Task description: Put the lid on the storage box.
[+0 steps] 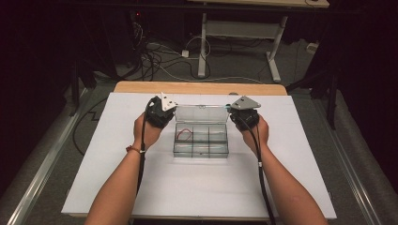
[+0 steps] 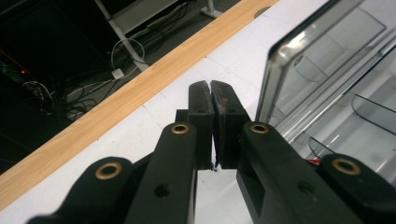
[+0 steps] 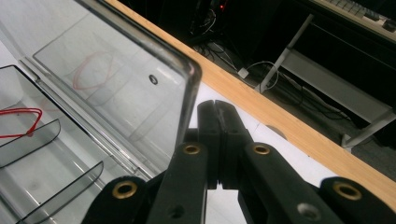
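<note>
On the white table (image 1: 141, 187), in front of the person's forearms, sits a clear plastic box (image 1: 201, 140) with its long axis running left to right across the table. It is split into small compartments, and a red rubber band (image 1: 184, 135) lies in the far left one. The lid (image 1: 201, 114) stands up from the far edge, nearly upright, so the box opens toward the person and upward.

The left gripper (image 1: 159, 112) is just beside the lid's left edge, and the right gripper (image 1: 244, 115) just beside its right edge. In each gripper view the black jaws are pressed together with nothing between them, and the lid's corner stands beside them; whether a jaw touches the lid cannot be told.

By my reading the box is already open with one item inside. What is left may be filling or closing it; the grippers beside the lid suggest closing.
</note>
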{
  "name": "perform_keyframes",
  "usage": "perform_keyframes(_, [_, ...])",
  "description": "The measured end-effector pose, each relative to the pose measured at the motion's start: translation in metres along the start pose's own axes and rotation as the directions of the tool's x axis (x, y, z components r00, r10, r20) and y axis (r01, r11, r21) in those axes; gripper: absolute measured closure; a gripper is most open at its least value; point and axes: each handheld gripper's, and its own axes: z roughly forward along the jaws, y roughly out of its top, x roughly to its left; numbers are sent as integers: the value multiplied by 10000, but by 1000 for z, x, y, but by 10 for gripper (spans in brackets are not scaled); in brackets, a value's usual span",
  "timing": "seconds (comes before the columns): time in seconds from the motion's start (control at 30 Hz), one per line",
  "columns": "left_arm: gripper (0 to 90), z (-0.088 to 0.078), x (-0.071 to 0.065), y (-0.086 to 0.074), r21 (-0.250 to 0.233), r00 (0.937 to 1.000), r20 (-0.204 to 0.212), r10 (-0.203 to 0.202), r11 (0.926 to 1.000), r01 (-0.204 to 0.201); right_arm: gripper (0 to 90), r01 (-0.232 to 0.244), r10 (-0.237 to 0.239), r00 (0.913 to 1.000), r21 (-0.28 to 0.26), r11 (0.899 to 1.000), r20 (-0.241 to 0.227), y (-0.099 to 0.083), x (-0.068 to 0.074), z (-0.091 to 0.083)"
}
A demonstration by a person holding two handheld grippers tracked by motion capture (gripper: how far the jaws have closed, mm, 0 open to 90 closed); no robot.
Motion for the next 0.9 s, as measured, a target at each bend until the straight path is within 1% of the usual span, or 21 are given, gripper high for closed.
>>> perform_keyframes(0.2, [848,-2,-3,-3,-72,10000,-56,38,10000,-38,900,-40,39,10000,-34,10000,-54,-1,2,-2])
perform_keyframes(0.3, [848,-3,-4,-4,-140,10000,-59,-37,9999,36,900,5,-5,10000,-47,10000,-46,-2,2,-3])
perform_keyframes(0.37, [847,-3,-4,-5,-150,10000,-72,-32,9999,31,900,-61,61,10000,-58,10000,-50,-2,3,-3])
perform_keyframes(0.47, [847,-4,-5,-5,-128,9999,-132,34,9999,-36,900,-65,64,10000,-83,9999,-69,-4,4,-4])
perform_keyframes(0.53, [848,-4,-5,-5,-134,10000,-20,-52,9999,52,900,-106,105,9999,-96,9999,-113,-4,4,-5])
perform_keyframes(0.7, [847,-5,-6,-7,-132,10000,-35,-4,9999,3,900,-118,116,9999,-152,9998,-115,-6,5,-6])
perform_keyframes(0.8, [844,-6,-6,-7,-111,10000,44,-66,9999,66,900,-151,150,9998,-155,9998,-102,-6,6,-7])
perform_keyframes(0.9, [844,-6,-7,-8,-147,9999,-6,-119,9998,119,900,-129,127,9999,-182,9998,-111,-7,6,-7])
